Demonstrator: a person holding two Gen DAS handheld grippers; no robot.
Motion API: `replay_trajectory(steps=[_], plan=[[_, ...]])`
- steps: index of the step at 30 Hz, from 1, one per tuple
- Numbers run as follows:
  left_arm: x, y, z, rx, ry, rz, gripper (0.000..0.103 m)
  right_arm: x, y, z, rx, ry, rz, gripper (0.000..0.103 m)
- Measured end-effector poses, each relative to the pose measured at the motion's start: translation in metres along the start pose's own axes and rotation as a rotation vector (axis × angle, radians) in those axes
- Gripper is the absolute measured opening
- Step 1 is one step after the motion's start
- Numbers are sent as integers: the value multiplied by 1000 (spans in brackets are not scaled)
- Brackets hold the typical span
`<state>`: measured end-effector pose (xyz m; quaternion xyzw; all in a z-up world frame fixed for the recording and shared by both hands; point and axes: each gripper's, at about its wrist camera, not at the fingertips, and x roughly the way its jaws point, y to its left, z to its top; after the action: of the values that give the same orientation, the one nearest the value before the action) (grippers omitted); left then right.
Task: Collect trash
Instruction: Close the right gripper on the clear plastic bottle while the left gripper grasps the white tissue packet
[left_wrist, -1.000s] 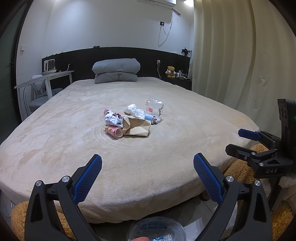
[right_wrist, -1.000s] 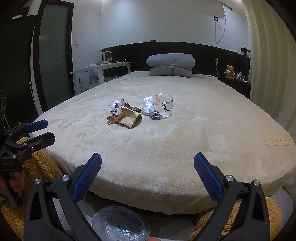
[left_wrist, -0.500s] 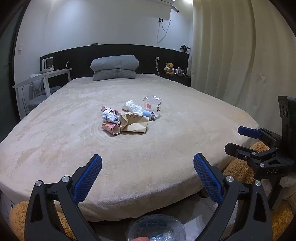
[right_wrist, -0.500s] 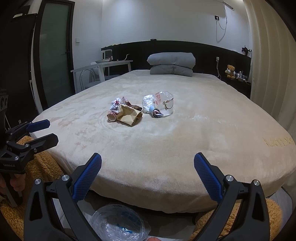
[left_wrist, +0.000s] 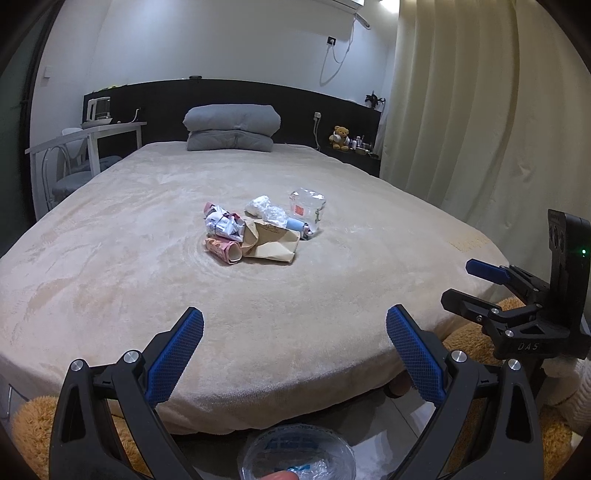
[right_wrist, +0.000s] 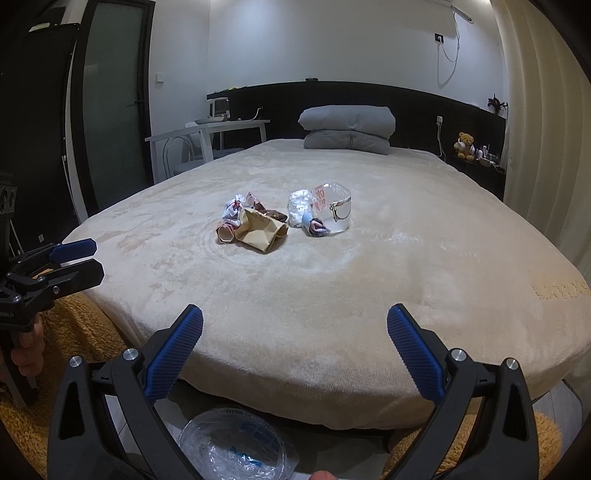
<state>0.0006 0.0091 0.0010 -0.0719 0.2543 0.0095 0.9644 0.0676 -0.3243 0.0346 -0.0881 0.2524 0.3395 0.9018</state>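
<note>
Evidently the trash pile (left_wrist: 258, 230) lay mid-bed (left_wrist: 110, 258), well ahead of both claws; its crumpled paper bag (left_wrist: 271, 243), wrappers and clear plastic cup (left_wrist: 308, 206) looked light and crushable, best pinched at a raised fold. Left claw (left_wrist: 294, 332) and right claw (right_wrist: 294, 330) gaped wide, holding and touching nothing.

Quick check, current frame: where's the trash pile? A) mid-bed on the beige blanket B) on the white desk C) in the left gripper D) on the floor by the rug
A: the trash pile lies in the middle of the beige blanket, and both the left gripper and right gripper are open and empty, short of it.
</note>
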Motion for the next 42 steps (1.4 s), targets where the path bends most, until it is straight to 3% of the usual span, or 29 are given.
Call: replay_trajectory(steps=[10,17,20,25,30,37,42], plan=[[40,35,32,-25,83,73,97,46,-24,44,39,47,93,99],[82,59,61,21,129,66,97,112,-56,76,95,160,137,99],[106,74,75,-5,154,33,97,140,-70,88,116,189,130,99],[149,114,93,-260,224,-119,97,183,-98,106,229,221,174,99],[190,148,102,-471,277,-199,97,220,-115,120,340,242,186,99],[239,186,91,-771,355,-280,96,266,-112,129,306,261,179,99],[246,194,87,-828,356,-265,96,285,-93,134,172,225,104,99]])
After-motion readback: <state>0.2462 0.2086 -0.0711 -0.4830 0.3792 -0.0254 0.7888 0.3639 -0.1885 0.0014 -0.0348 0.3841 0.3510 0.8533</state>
